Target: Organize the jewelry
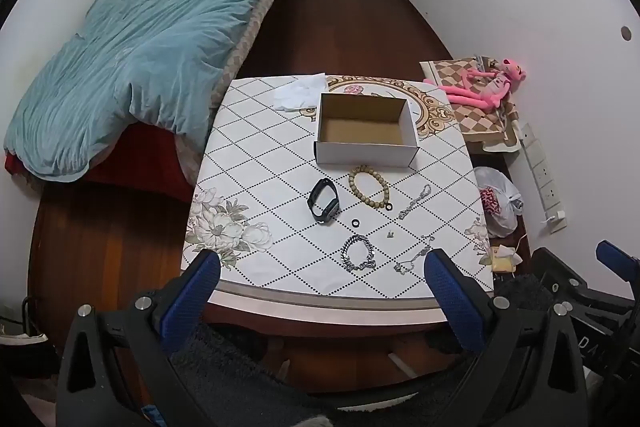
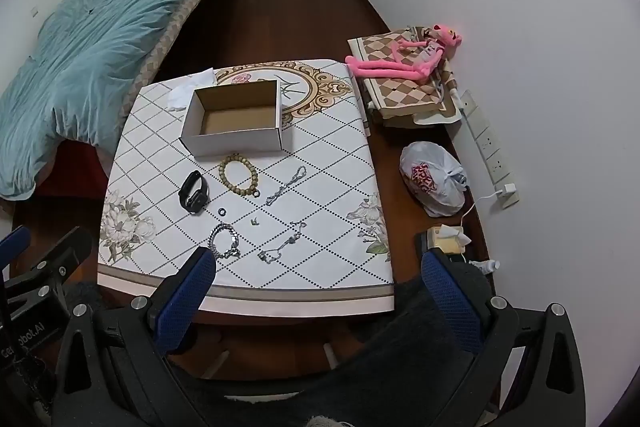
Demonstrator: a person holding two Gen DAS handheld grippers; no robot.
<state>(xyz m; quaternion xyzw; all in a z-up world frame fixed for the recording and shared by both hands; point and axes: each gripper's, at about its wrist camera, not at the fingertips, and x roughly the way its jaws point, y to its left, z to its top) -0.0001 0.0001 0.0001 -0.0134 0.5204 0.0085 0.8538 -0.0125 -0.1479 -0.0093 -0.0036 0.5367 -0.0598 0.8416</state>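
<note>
An open cardboard box (image 1: 366, 129) (image 2: 236, 121) stands empty on the table (image 1: 256, 167) (image 2: 332, 155). In front of it lie a beaded bracelet (image 1: 369, 185) (image 2: 239, 174), a black watch (image 1: 324, 201) (image 2: 193, 192), a silver chain bracelet (image 1: 358, 253) (image 2: 225, 240), thin silver chains (image 1: 416, 202) (image 2: 286, 185), a second thin chain (image 1: 414, 259) (image 2: 282, 245), small black rings (image 1: 355, 223) (image 2: 222, 212) and a small earring (image 1: 390, 234) (image 2: 254, 221). My left gripper (image 1: 322, 263) and right gripper (image 2: 320, 261) are open and empty, held above the table's near edge.
A bed with a blue quilt (image 1: 140, 47) (image 2: 92, 39) stands left of the table. A pink plush toy (image 1: 484, 85) (image 2: 408, 57) lies on a checkered stand at the right. A plastic bag (image 1: 500, 201) (image 2: 434, 179) and a power strip (image 2: 486, 147) lie by the wall. White paper (image 1: 300, 93) lies behind the box.
</note>
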